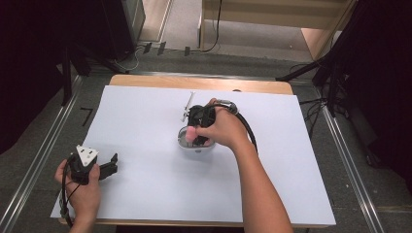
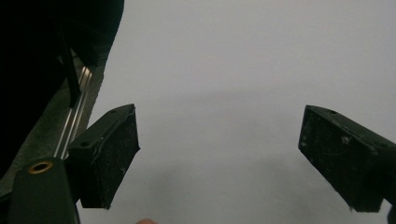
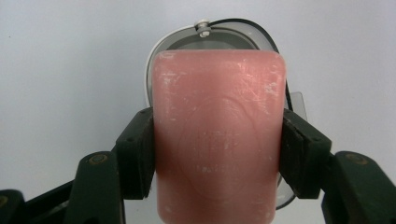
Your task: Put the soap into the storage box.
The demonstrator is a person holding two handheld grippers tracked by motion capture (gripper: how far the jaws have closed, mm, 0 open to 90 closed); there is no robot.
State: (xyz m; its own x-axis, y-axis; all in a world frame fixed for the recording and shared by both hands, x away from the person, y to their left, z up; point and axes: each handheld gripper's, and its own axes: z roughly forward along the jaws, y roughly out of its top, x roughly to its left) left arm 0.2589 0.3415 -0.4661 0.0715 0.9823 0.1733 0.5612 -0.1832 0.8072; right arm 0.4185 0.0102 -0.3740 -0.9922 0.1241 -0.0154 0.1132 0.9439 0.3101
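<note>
White sheet (image 1: 145, 126) over wooden table (image 1: 204, 83). Left gripper (image 1: 112, 164) at near-left corner, jaws spread wide, nothing between, hand (image 1: 80, 187) resting on sheet. One pink soap (image 3: 218, 135) clamped in right gripper (image 3: 218, 156), over one dish (image 1: 185, 144) mid-table; right hand (image 1: 221, 128) reaching forward, palm down

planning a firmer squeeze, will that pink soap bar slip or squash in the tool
The pink soap bar probably stays stiff: its edges look unbent where the right tool clamps it. Its smooth, scuffed faces suggest it could slide out under harder pressure. Those scuffs hint it marks easily.
</note>
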